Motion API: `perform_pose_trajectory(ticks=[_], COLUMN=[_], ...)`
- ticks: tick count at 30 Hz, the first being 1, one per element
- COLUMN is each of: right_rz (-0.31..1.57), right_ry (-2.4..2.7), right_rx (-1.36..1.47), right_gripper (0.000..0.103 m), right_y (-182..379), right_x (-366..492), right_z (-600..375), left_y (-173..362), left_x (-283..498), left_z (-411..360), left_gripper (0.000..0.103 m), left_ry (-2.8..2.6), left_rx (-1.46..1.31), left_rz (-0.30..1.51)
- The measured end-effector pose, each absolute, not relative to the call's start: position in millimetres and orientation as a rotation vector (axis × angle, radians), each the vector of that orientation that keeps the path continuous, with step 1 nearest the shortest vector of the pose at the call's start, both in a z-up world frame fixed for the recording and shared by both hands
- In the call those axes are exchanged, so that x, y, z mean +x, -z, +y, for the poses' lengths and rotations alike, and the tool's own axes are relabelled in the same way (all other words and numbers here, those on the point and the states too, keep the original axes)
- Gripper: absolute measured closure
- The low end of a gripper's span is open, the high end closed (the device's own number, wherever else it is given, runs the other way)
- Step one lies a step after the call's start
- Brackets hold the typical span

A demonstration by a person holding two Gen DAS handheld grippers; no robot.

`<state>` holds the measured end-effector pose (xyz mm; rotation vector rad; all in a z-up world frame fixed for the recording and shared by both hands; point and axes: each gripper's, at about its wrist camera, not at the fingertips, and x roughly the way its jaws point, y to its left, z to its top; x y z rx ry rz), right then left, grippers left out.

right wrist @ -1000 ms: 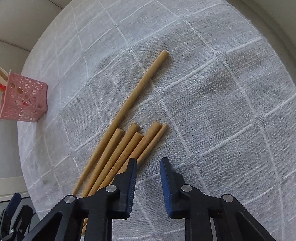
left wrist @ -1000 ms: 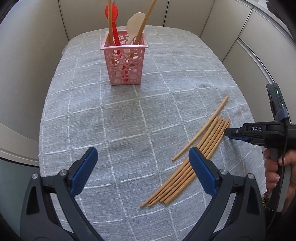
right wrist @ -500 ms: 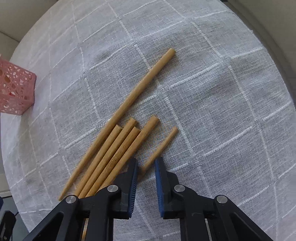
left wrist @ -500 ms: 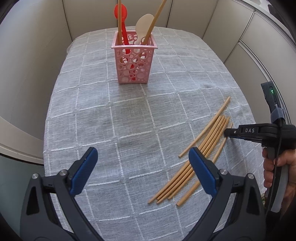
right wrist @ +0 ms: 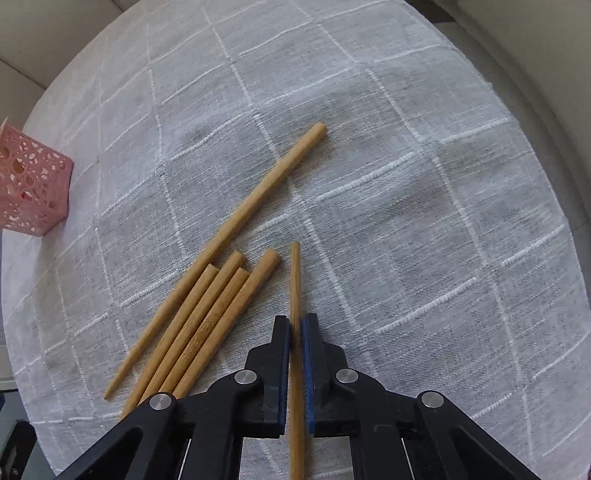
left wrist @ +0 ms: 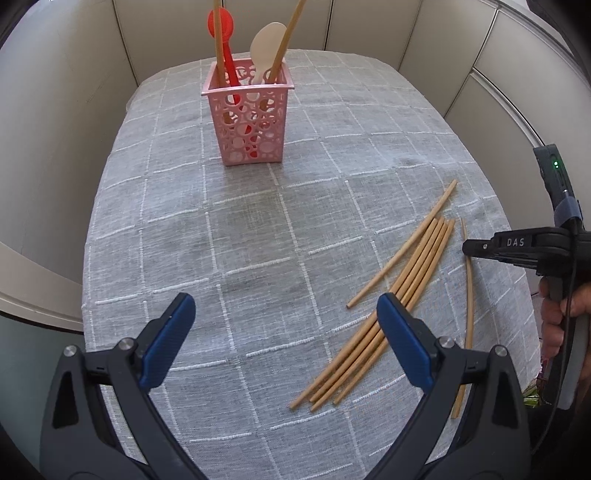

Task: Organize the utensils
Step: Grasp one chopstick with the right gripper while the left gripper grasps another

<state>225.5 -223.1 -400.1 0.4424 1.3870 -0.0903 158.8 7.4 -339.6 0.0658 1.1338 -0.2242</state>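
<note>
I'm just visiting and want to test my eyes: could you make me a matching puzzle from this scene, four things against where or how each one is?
Things:
1. red spoon
2. single chopstick
3. left gripper
4. chopstick pile

States:
A. lying loose on the cloth
B. open, holding nothing
C. standing in the pink basket
D. pinched between the right gripper jaws

Pairs: 1-C, 2-D, 3-B, 4-A
</note>
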Motion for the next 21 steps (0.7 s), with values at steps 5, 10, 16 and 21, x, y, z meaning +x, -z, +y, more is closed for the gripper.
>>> perform_pose_trajectory(ticks=[5, 10, 16, 21], right_rz=[1.321, 1.252, 1.220, 1.212], right_ry=[0.034, 0.000, -0.010, -0.018], right_rx=[0.570, 0.639, 0.679, 0.706], right_gripper=[0.099, 0.099, 0.099, 0.099], right_y=[383, 364, 354, 354], right_x=[213, 199, 189, 187], right_z=[-261, -288, -313, -327], left_y=[338, 334, 345, 362], left_x=[162, 173, 197, 220], left_z=[-11, -44, -100, -149], left_gripper=[0.009, 0.027, 0.053, 0.063], left_ry=[0.286, 0.373, 0.477, 0.548], left_rx=[0.078, 0.135, 0.234, 0.283], left_rz=[1.125, 1.109, 1.120, 1.136])
